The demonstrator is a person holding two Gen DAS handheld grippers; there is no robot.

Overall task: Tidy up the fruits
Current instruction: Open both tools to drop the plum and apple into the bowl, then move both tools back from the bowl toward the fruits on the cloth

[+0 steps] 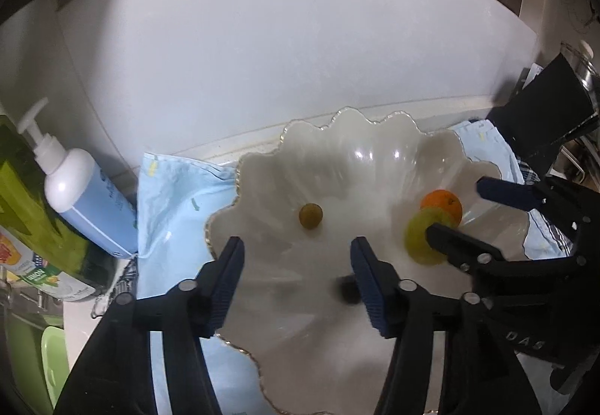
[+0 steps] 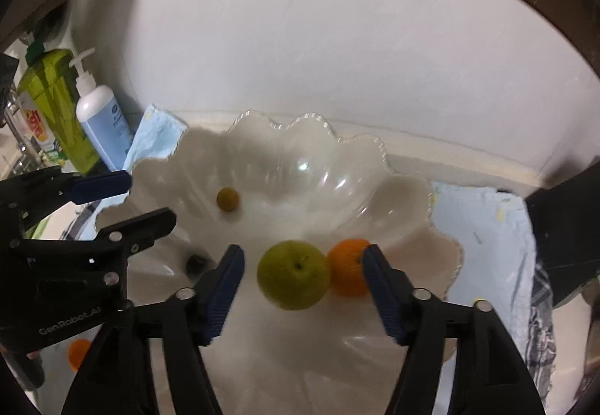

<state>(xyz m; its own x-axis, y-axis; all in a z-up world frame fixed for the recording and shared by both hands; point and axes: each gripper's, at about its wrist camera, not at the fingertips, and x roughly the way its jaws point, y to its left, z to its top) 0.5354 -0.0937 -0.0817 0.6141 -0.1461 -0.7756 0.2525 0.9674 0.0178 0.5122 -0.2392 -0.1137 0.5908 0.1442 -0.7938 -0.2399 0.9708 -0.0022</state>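
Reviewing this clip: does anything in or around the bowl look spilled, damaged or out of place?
Nothing looks spilled or broken. The green apple, orange and small olive-green fruit sit inside the scalloped bowl. One oddity: another orange fruit lies outside the bowl, low on the left of the right wrist view.

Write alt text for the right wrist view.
The open right gripper hovers over a scalloped white bowl holding a green apple, an orange and a small olive-green fruit. The left gripper enters from the left.
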